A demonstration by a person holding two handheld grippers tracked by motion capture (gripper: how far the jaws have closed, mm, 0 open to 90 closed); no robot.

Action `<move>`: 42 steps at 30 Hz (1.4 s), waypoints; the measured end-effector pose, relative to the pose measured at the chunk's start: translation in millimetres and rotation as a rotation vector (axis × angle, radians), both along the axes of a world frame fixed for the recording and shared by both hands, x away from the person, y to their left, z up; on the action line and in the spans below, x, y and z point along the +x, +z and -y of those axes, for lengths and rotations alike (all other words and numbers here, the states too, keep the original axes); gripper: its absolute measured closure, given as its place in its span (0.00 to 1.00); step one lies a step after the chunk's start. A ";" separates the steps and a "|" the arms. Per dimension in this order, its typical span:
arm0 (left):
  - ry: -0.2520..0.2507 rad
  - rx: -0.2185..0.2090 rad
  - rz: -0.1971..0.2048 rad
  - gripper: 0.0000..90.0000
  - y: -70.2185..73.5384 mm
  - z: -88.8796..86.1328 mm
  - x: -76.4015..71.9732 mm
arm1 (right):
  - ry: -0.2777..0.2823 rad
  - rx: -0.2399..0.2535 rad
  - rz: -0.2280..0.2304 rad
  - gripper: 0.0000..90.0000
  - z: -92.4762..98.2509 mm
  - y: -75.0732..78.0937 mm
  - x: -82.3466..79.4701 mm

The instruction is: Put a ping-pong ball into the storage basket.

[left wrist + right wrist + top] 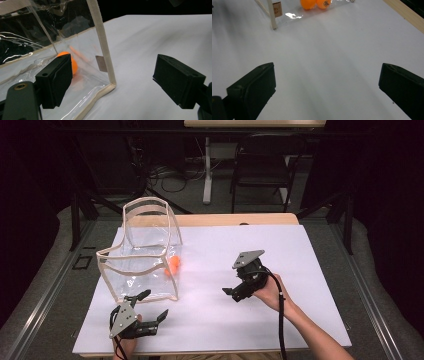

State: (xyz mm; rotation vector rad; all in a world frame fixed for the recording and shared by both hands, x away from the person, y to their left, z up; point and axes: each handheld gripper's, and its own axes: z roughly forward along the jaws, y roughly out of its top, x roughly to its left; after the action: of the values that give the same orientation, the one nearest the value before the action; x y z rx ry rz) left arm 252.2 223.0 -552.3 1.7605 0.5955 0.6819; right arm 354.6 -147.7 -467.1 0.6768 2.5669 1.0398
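A clear plastic bag (142,257) with cream trim stands open on the left of the white sheet (280,250). Two orange balls (173,265) lie inside it at its right side. My left gripper (152,306) is open just in front of the bag. In the left gripper view the left gripper (115,68) has the bag's near corner trim (106,52) between its spread jaws, with an orange ball (74,67) behind the left jaw. My right gripper (232,292) hangs open over the sheet's middle. In the right gripper view the right gripper (327,75) faces the balls (308,3) and the bag's corner (273,15).
The white sheet covers a wooden table whose edge (235,219) shows at the back. A black chair (262,165) and a table leg (207,170) stand on the floor beyond. Bare sheet lies between the two grippers and to the right.
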 end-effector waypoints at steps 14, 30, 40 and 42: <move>-0.001 0.004 0.000 0.17 0.1 -0.1 -0.1 | -0.019 0.018 0.008 0.01 16.8 -9.9 -13.7; -0.003 0.003 -0.003 0.17 -0.4 1.1 -0.1 | -0.052 0.042 0.012 0.01 39.2 -21.4 -27.1; -0.003 0.003 -0.003 0.17 -0.4 0.9 -0.2 | -0.081 0.046 0.003 0.01 52.5 -32.0 -33.7; -0.002 0.003 -0.004 0.17 -0.3 0.8 -0.2 | -0.087 0.045 0.001 0.01 55.1 -33.6 -35.1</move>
State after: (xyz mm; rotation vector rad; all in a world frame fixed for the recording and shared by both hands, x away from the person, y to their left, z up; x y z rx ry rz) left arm 252.0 222.2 -552.6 1.7656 0.5954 0.6790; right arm 319.6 -202.8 -500.7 0.7918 2.4962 1.0720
